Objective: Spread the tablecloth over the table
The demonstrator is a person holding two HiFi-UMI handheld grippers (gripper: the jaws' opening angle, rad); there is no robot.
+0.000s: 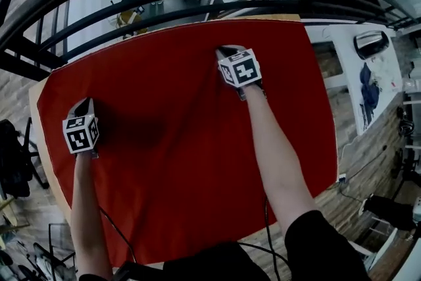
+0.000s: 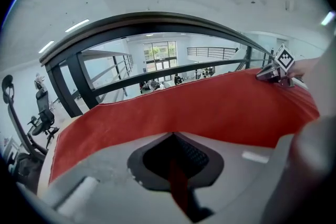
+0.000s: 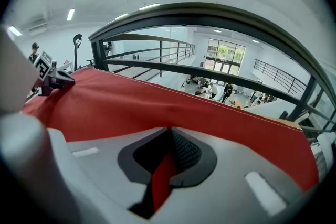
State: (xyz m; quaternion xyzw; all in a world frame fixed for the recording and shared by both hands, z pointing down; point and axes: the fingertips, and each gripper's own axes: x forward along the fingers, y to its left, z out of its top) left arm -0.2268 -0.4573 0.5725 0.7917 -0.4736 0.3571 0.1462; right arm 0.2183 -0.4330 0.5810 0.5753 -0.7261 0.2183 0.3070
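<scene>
Already draped over nearly the whole tabletop [image 1: 37, 92], the red tablecloth [image 1: 177, 141]; bare wood showing along the left edge; closed tight on a pinched red fold each, fingers of left gripper [image 2: 173, 136] and right gripper [image 3: 169, 131]; best to draw both folds outward evenly, low and taut, covering that strip without bunching.
</scene>
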